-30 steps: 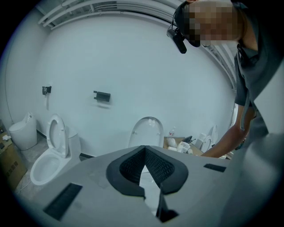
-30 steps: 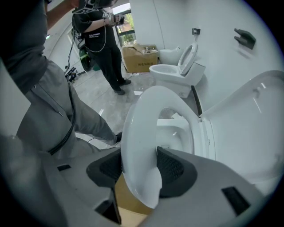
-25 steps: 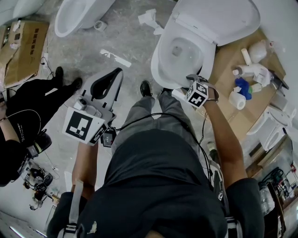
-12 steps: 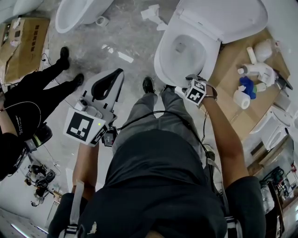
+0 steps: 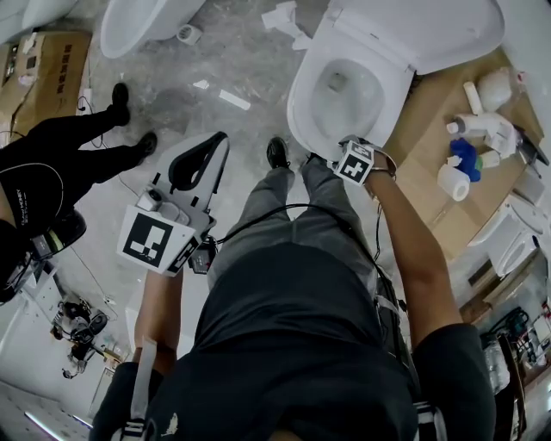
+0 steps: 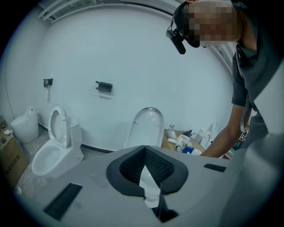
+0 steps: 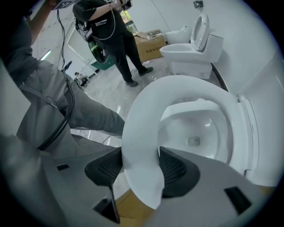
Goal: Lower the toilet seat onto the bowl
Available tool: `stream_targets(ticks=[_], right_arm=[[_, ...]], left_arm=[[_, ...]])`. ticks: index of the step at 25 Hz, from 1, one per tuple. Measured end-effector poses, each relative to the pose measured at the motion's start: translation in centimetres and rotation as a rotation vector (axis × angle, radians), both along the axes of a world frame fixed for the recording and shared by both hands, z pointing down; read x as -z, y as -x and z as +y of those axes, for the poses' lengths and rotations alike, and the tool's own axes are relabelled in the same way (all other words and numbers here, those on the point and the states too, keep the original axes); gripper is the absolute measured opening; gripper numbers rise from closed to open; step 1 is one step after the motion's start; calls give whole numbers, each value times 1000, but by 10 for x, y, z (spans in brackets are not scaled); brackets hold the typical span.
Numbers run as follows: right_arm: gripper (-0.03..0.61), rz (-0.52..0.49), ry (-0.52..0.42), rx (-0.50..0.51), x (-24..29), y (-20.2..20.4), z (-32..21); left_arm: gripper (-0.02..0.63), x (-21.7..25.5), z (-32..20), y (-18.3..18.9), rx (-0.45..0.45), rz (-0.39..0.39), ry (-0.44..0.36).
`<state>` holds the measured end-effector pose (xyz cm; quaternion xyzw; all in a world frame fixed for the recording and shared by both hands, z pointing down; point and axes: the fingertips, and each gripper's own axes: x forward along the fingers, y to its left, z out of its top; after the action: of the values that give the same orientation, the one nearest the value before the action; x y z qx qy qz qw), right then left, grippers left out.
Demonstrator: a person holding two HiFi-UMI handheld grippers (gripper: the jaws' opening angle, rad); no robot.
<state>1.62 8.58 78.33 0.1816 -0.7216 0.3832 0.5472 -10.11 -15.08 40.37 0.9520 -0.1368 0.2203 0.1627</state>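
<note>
And the right gripper (image 5: 348, 142) has slid a touch up the frame since a second ago, staying on the front of the toilet at upper right. The bystander in black (image 5: 52, 164) has stepped away towards the left edge. The right gripper's jaws have just been opening. In the right gripper view they stand spread wide, with the front rim of the toilet seat (image 7: 142, 133) between the dark pads. The seat fills the gap, but the pads are not clamping it. It lies down over the bowl (image 7: 195, 133), with the lid (image 5: 430, 30) tipped back behind at the top right. Whether the front edge rests fully on the porcelain cannot be told.

Over at lower left, the left gripper (image 6: 144, 153) hangs beside the person's leg. Its tips are pressed together on nothing. A second toilet (image 5: 142, 26) sits in the upper left corner.
</note>
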Motion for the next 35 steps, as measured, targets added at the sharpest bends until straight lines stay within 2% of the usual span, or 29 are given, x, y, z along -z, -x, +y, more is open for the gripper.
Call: stream_targets(ticks=[7,11,13,22,27,35], right_arm=[[261,-44,40,2,-29,11,7],[261,-126,73,-100,-43,12,3],[259,-177,86,-115,-49,17,3],[259,-153,171,-74,-94,24,13],[252,-196,194,-111,-112,26,8],[218,-190,240,-155,-144,26,5]], left_arm=[[5,-20,13,-3,-11,-21,21],[5,-34,20,-7,-18,-40,38],[5,-40,23,-8,-18,-48,47],[5,-74,25,-1,-2,-94,91],[5,-93,23,2,5,-115,115],[5,-119,20,6,19,-142,158]])
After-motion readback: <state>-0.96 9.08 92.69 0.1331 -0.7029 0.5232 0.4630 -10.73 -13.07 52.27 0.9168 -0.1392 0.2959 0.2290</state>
